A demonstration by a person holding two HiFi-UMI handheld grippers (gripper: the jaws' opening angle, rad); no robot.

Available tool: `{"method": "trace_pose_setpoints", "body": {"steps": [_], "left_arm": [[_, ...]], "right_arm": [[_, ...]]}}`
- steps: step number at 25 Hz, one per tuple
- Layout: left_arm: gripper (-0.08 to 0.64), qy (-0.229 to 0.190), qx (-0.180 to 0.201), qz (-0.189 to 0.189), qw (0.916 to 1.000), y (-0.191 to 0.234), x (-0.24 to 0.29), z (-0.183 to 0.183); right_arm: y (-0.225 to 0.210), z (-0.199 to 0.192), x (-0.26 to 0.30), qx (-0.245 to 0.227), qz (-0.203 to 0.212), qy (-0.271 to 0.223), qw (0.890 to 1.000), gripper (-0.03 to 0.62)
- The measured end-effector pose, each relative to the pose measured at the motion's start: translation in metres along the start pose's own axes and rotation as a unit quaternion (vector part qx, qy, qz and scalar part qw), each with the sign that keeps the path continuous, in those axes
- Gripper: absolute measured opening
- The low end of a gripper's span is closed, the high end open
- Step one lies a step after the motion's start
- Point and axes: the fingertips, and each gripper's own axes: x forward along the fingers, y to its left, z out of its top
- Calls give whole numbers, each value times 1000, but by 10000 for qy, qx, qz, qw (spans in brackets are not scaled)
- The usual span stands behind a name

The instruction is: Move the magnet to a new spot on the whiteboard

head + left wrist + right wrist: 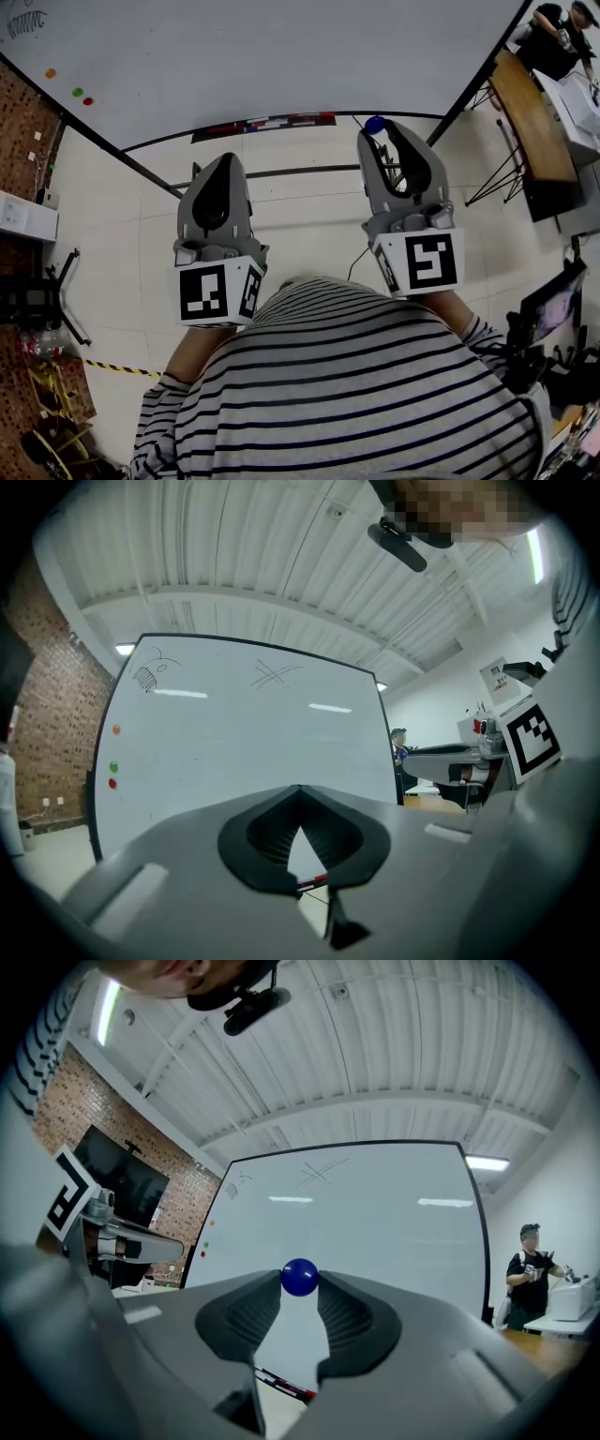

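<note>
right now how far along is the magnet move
Done: the blue magnet is off the whiteboard, pinched at the tips of the right claw. In hand: it is held in the air, short of the board. Left: press it onto a bare spot, away from the three small magnets at the board's left edge, and let go. The left claw is shut and empty.
</note>
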Motion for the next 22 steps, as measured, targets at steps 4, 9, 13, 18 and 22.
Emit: {"method": "trace_pose_setpoints", "body": {"steps": [4,9,13,18,22], "left_arm": [[15,-12,42,-16,10000,2,2,-2],[15,74,-13,10,10000,-3,8,-9],[15,121,-58,144,9998,-8,16,-13],[15,148,-73,350,9993,-13,24,-20],[15,242,-59,450,9987,-1,33,-31]], "right_arm": [[1,0,3,-53,-53,11,10000,123],[-10,2,3,-109,-94,-42,9999,123],[-24,3,8,-221,-12,-77,9997,124],[-39,-1,21,-397,159,-117,9990,124],[-48,-6,48,-610,191,-192,9978,124]]}}
